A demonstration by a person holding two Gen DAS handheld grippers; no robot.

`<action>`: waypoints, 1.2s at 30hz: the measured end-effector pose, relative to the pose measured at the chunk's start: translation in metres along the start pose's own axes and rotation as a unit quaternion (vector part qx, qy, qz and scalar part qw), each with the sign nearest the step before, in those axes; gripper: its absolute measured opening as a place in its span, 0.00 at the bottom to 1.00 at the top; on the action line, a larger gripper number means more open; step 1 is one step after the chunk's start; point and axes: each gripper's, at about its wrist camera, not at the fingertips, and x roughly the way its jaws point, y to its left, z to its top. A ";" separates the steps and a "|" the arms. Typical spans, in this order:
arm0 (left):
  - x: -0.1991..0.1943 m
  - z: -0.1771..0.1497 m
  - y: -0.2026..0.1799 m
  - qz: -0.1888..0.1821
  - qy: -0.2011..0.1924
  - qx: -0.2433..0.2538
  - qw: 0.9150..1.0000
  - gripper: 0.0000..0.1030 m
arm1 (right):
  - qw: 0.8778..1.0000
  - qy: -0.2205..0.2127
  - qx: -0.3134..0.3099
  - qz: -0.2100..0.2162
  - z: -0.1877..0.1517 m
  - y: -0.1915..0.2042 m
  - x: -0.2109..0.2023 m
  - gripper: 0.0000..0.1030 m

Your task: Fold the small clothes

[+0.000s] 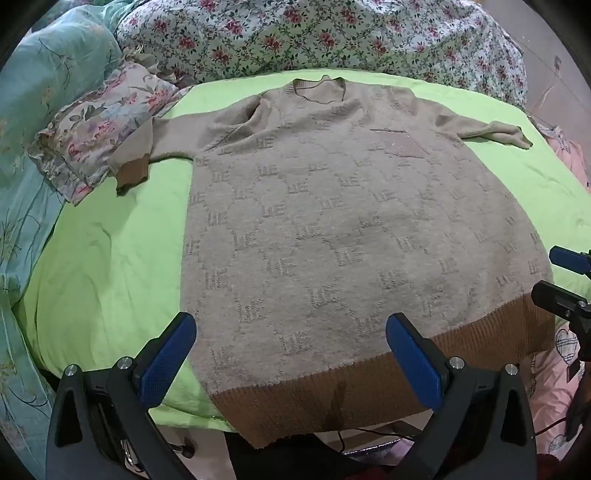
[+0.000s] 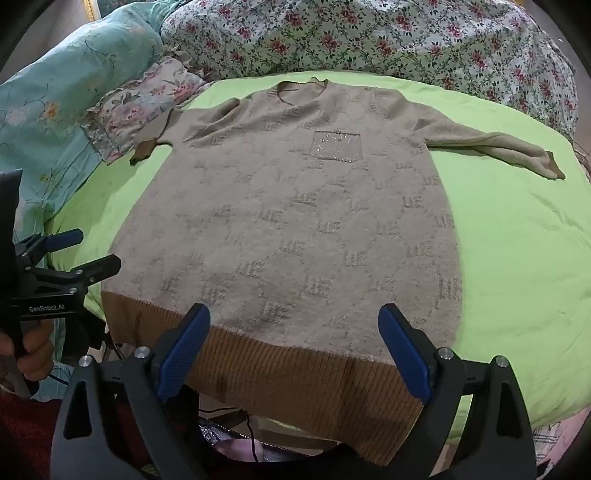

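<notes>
Sweater (image 1: 332,229) flat on green sheet (image 1: 110,258) — sparkly chest pocket (image 2: 335,146) flat.

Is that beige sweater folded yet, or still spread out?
Spread out. The sweater lies flat on the green sheet, both sleeves out sideways, hem and collar showing.

Two wrist fisheyes, both tilted steeply down over the near edge of the bed.

The left view looks from above the sweater (image 1: 332,221) hem's left part, the right gripper (image 1: 565,280) entering at its right edge. The right view sits further right, with the left gripper (image 2: 81,251) at its left edge. Both share the whole sweater, green sheet (image 2: 517,240) and floral bedding (image 1: 332,33) behind.
</notes>
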 end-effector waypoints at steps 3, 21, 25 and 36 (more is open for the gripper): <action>-0.001 0.001 -0.001 0.000 -0.001 0.001 1.000 1.00 | 1.000 -0.001 -0.003 -0.004 -0.002 0.003 -0.005 0.90; -0.011 -0.006 -0.004 0.002 -0.016 0.006 1.000 1.00 | 1.000 -0.005 -0.006 -0.010 -0.001 0.004 -0.009 0.90; -0.010 -0.005 -0.002 0.005 -0.011 0.007 1.000 1.00 | 1.000 -0.005 -0.005 -0.011 -0.001 0.002 -0.010 0.90; -0.007 -0.002 -0.004 0.002 -0.012 0.009 1.000 1.00 | 1.000 -0.001 -0.003 -0.008 0.001 -0.002 -0.008 0.90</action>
